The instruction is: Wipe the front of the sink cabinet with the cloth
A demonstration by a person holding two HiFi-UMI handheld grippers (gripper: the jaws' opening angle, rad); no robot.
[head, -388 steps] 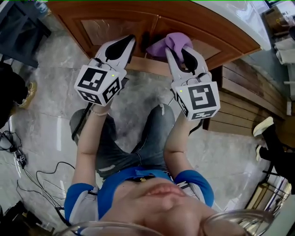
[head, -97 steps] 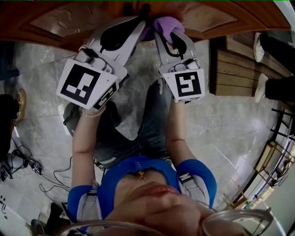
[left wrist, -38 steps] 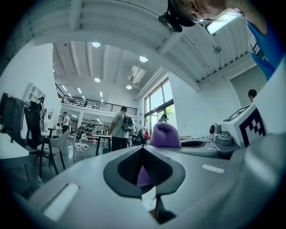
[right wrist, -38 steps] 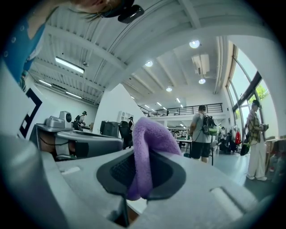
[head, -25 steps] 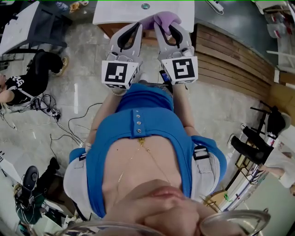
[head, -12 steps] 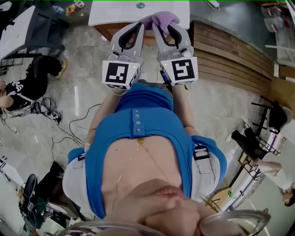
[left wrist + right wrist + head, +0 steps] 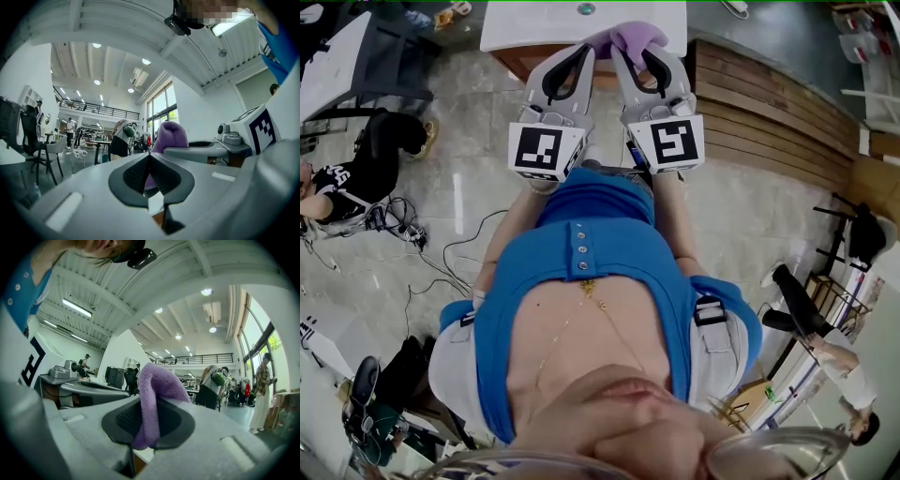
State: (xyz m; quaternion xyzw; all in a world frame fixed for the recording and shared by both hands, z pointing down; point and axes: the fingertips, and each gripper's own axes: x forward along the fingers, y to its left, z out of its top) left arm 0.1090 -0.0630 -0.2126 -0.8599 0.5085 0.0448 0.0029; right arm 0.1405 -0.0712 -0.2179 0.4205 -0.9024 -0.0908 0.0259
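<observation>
The jaws of your right gripper [image 7: 147, 405] are clamped on a fold of the purple cloth [image 7: 157, 380], which bunches up above the pads and hangs a little way below them. The jaws of your left gripper [image 7: 149, 157] are pressed together with nothing between them; the purple seen beyond them is the cloth in the other gripper. You hold both grippers side by side and level, close together, tips pointing away from your body.

From overhead, the cloth sits over the near edge of the white top of the sink cabinet [image 7: 534, 28], in the air and not against any surface. Only a thin strip of the cabinet's wooden front [image 7: 516, 58] shows below that top, and you stand upright on the marble floor [image 7: 441, 187] before it.

Judged from this, no wiping stroke is in hand: the cloth is raised clear of the front. Any further wiping calls for you to lower the right gripper, turn the cloth's face toward the wood and press it flat there.
</observation>
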